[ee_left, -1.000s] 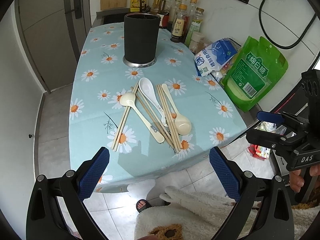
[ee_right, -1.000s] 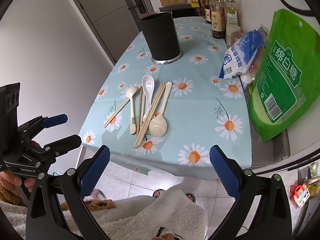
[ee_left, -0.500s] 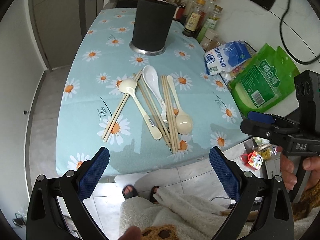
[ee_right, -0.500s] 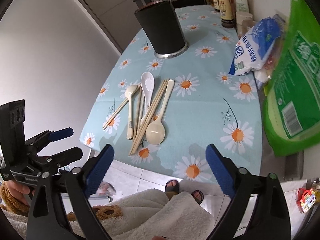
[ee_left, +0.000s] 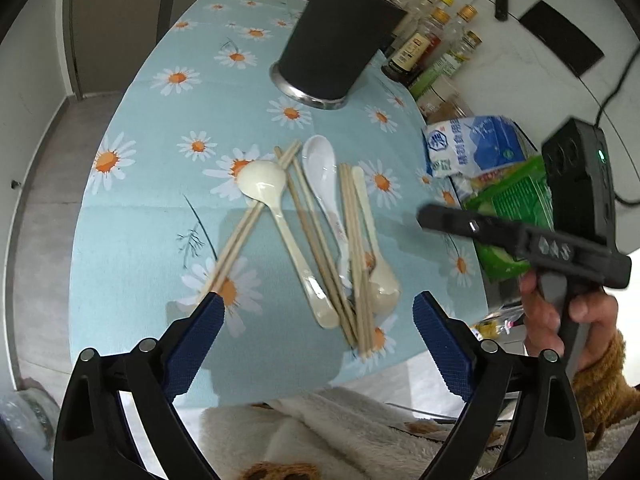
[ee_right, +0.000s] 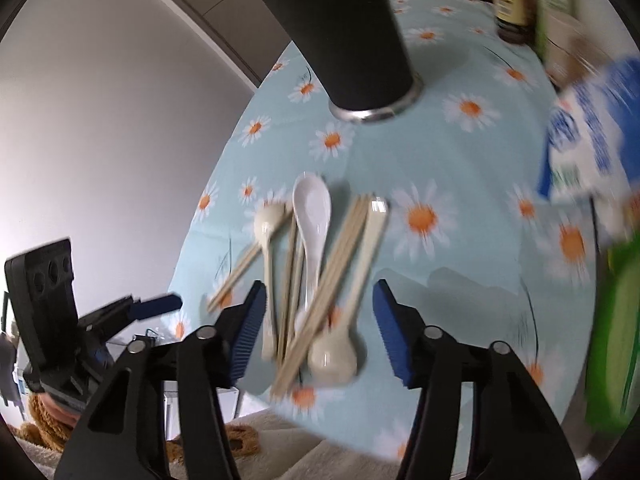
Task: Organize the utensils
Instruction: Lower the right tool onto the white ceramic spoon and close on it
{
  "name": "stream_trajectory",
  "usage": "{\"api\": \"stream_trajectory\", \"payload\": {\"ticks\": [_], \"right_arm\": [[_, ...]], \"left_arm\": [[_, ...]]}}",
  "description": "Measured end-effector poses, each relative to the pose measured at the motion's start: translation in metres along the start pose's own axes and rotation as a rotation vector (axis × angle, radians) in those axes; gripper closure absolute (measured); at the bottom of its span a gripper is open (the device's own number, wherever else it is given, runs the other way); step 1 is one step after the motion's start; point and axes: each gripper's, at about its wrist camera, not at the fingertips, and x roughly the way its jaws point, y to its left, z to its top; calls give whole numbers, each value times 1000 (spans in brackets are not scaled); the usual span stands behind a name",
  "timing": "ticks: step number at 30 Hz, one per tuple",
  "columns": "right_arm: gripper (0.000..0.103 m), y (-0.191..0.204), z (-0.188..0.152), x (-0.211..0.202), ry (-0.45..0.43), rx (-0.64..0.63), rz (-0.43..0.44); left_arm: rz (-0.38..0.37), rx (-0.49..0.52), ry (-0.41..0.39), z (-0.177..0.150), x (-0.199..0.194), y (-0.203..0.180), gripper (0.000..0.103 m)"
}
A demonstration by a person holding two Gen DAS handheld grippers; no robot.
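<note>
Utensils (ee_right: 316, 276) below half-narrowed, just-closing, empty right gripper (ee_right: 319, 334) fingers (ee_right: 248, 330).

The left gripper (ee_left: 316, 316) hangs over the near edge of the daisy tablecloth (ee_left: 132, 240) with its jaws wide apart and nothing between them. Just beyond lie chopsticks (ee_left: 320, 240), two cream spoons (ee_left: 280, 220) and a white spoon (ee_left: 324, 176). Behind stands a black holder (ee_left: 336, 44). The right gripper (ee_left: 428, 216) is at the right, its jaws have just been closing.
</note>
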Motion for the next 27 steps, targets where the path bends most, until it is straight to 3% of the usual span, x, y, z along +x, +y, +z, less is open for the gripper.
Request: {"api": "stream_trajectory", "payload": {"ticks": [4, 10, 18, 20, 23, 27], "right_arm": [[60, 5, 34, 33, 38, -71, -14], [64, -6, 62, 79, 135, -130, -58], [76, 1, 73, 93, 168, -142, -10], [87, 6, 72, 96, 172, -149, -8], [96, 7, 71, 95, 175, -144, 8], [97, 8, 71, 86, 143, -155, -1]], "left_arm": [[-20, -42, -1, 7, 0, 23, 11], [-35, -56, 3, 13, -1, 53, 11], [-71, -27, 31, 30, 7, 69, 11], [-72, 0, 38, 32, 8, 69, 11], [-71, 10, 48, 37, 11, 72, 11], [-78, 4, 42, 42, 11, 76, 11]]}}
